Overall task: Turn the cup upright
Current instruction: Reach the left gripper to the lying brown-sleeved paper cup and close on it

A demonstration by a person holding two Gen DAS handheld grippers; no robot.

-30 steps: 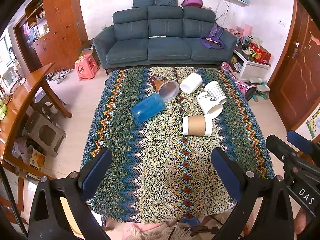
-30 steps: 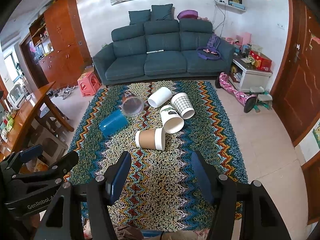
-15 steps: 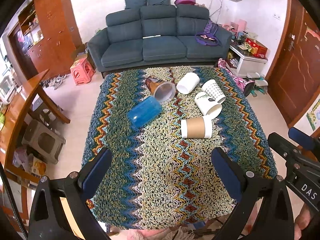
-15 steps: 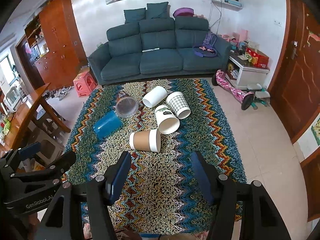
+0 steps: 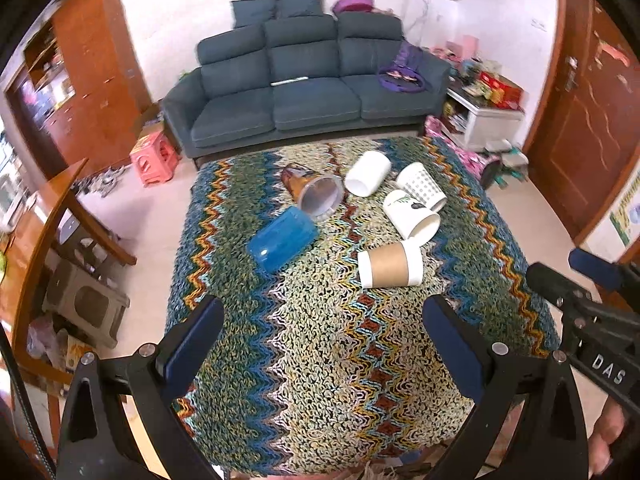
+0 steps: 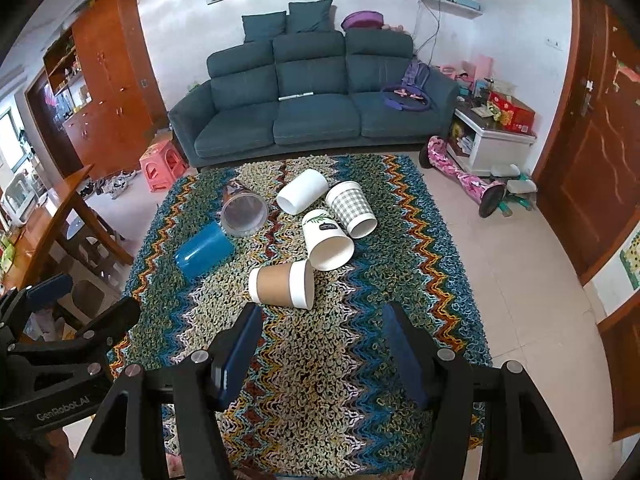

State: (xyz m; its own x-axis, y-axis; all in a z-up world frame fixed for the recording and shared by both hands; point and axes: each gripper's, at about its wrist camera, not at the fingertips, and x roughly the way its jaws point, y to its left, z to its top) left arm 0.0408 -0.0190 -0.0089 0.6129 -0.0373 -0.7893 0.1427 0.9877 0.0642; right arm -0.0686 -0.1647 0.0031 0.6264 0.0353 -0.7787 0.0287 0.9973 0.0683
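Several cups lie on their sides on a zigzag-patterned cloth: a blue cup (image 5: 282,243) (image 6: 203,250), a brown metallic cup (image 5: 314,192) (image 6: 243,213), a plain white cup (image 5: 368,173) (image 6: 303,191), a checked cup (image 5: 422,187) (image 6: 352,209), a leaf-print white cup (image 5: 410,214) (image 6: 326,241) and a brown-sleeved paper cup (image 5: 390,269) (image 6: 282,285). My left gripper (image 5: 320,338) is open over the near part of the cloth. My right gripper (image 6: 322,350) is open, just short of the brown-sleeved cup.
The patterned cloth (image 5: 320,360) covers a table. A dark sofa (image 6: 312,104) stands behind it, a pink stool (image 6: 162,164) and a wooden table (image 6: 52,216) to the left, a white cabinet (image 6: 494,140) and a wooden door (image 6: 592,152) to the right.
Both grippers have edged forward and down toward the cups, so the cups look slightly nearer. Both stay open; no cup has moved.
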